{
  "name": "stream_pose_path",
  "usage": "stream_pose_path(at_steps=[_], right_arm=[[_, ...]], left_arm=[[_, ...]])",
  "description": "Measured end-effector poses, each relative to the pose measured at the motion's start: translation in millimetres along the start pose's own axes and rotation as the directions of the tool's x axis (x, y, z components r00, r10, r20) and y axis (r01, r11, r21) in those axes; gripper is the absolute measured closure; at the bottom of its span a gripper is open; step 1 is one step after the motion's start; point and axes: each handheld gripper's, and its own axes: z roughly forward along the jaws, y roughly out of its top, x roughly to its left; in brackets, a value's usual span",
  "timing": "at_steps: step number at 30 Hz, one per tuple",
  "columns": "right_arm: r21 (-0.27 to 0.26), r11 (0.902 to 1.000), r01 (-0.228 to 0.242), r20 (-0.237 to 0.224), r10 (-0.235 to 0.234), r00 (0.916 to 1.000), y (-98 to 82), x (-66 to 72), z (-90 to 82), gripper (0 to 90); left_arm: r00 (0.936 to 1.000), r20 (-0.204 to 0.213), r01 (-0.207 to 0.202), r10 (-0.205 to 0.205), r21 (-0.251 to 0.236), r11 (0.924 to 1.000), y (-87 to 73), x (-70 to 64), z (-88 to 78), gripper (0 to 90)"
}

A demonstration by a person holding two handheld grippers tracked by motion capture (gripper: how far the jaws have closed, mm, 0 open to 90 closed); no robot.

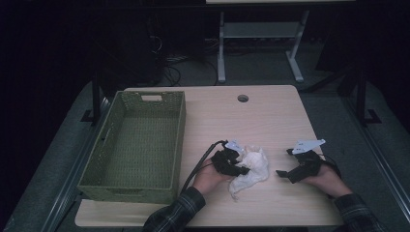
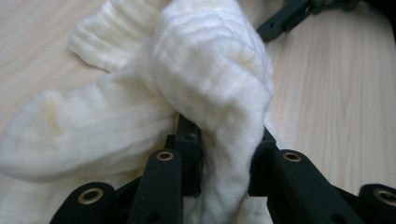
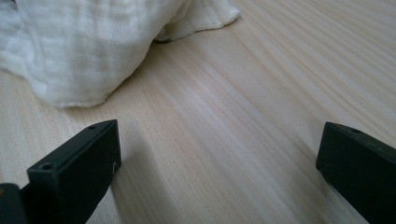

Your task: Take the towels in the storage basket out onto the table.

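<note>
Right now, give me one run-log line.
left gripper: shut on white cloth | right gripper: open, empty, beside cloth | green basket: empty

A dim lab or test room: a bare wooden table [image 1: 270, 116] on grey carpet, loose cables [image 1: 169, 67] at eleven o'clock, a metal desk frame [image 1: 256, 43] at twelve.

cloth [image 2: 205, 70] – soft crinkled gauze | table [image 1: 270, 116] – matt pale wood

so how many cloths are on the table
1. The white cloth lies crumpled near the table's front edge, between the two grippers, with a fold of it between the left gripper's fingers. The basket looks empty.
</note>
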Motion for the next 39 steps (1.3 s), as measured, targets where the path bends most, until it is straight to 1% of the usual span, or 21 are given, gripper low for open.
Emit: stream_pose_path(at_steps=[2,5,8,11,12,13,14,16,17,18,19,21,23,24,26,27,29,30,32,34,39], right_arm=[[0.000,1.0000,0.000,0.000,0.000,1.0000,0.0,0.0,0.0,0.0],[0.000,1.0000,0.001,0.000,-0.001,1.0000,-0.1,0.0,-0.1,0.0],[0.000,1.0000,0.000,-0.001,0.000,1.0000,-0.1,0.0,-0.1,0.0],[0.023,0.9997,-0.011,0.001,0.011,0.9999,1.3,0.8,-1.5,0.0],[0.023,0.9997,-0.011,0.001,0.011,0.9999,1.3,0.8,-1.5,0.0],[0.040,0.9992,-0.009,0.006,0.009,0.9999,2.2,0.2,-2.4,0.0],[0.057,0.9982,-0.019,0.008,0.018,0.9998,3.6,0.2,-4.5,3.8],[0.055,0.9983,-0.020,0.004,0.020,0.9998,4.9,0.4,-7.4,7.0],[0.045,0.9988,-0.020,0.008,0.019,0.9998,5.8,0.5,-8.2,7.5],[0.039,0.9990,-0.024,0.009,0.024,0.9997,7.3,0.3,-9.3,9.8],[0.031,0.9992,-0.025,0.005,0.025,0.9997,9.2,-0.3,-10.8,14.0],[0.023,0.9984,-0.052,-0.006,0.052,0.9986,14.5,-1.7,-13.8,15.4],[0.006,0.9981,-0.061,-0.024,0.061,0.9978,19.4,-2.1,-17.5,21.5],[-0.003,0.9979,-0.064,-0.028,0.064,0.9975,22.2,-1.4,-19.3,22.6],[-0.034,0.9985,-0.044,-0.023,0.043,0.9988,28.2,-1.2,-22.4,25.7],[-0.046,0.9980,-0.043,-0.022,0.042,0.9989,32.2,-1.3,-23.1,25.9],[-0.072,0.9970,-0.030,-0.019,0.029,0.9994,41.1,-1.4,-23.5,29.1],[-0.092,0.9953,-0.031,-0.033,0.028,0.9991,45.4,-2.0,-22.8,30.9],[-0.100,0.9946,-0.027,-0.039,0.024,0.9990,55.7,-2.6,-20.0,31.7],[-0.109,0.9937,-0.026,-0.054,0.020,0.9984,66.2,-2.9,-16.5,34.7],[-0.125,0.9921,-0.004,-0.084,-0.006,0.9964,89.9,-2.0,-2.7,42.7]], left_arm=[[0.9998,0.009,-0.015,0.015,0.017,0.9997,-2.4,-1.2,4.3,71.5],[0.9995,0.026,-0.017,0.017,0.016,0.9997,-2.0,-2.6,5.2,70.3],[0.9994,0.029,-0.022,0.021,0.019,0.9996,-0.8,-3.6,2.9,60.8],[0.9995,0.012,-0.029,0.029,-0.006,0.9996,3.5,-6.5,-10.6,53.7],[0.9995,0.012,-0.029,0.029,-0.006,0.9996,3.5,-6.5,-10.6,52.4],[0.9997,0.009,-0.024,0.024,-0.021,0.9995,4.6,-7.3,-16.0,52.4],[0.9997,-0.012,-0.020,0.020,-0.042,0.9989,5.3,-8.7,-26.6,50.3],[0.9992,-0.039,-0.004,0.002,-0.059,0.9982,4.7,-8.5,-38.2,50.0],[0.9992,-0.039,-0.004,0.002,-0.059,0.9982,4.7,-8.5,-38.2,50.0],[0.9972,-0.070,0.020,-0.026,-0.080,0.9966,3.0,-5.8,-46.8,50.1],[0.9948,-0.095,0.029,-0.038,-0.093,0.9953,2.0,-4.6,-49.5,50.6],[0.9890,-0.134,0.050,-0.063,-0.098,0.9939,0.2,-1.5,-52.6,52.2],[0.9826,-0.164,0.072,-0.087,-0.096,0.9928,-1.3,0.6,-51.7,53.3],[0.9811,-0.173,0.074,-0.088,-0.088,0.9934,-2.0,1.6,-51.8,53.5],[0.9771,-0.185,0.089,-0.106,-0.094,0.9915,-2.7,1.9,-51.1,54.2],[0.9749,-0.197,0.086,-0.103,-0.092,0.9921,-2.4,1.8,-52.4,54.3],[0.9715,-0.206,0.096,-0.118,-0.110,0.9892,-2.1,1.7,-53.8,55.0],[0.9703,-0.209,0.099,-0.122,-0.115,0.9884,-2.3,2.2,-54.4,55.3],[0.9653,-0.226,0.107,-0.130,-0.114,0.9877,-3.4,3.5,-55.1,55.7],[0.9610,-0.229,0.126,-0.155,-0.140,0.9822,-5.3,5.0,-55.4,56.7],[0.9505,-0.252,0.153,-0.182,-0.131,0.9795,-7.2,8.0,-55.1,56.8]])
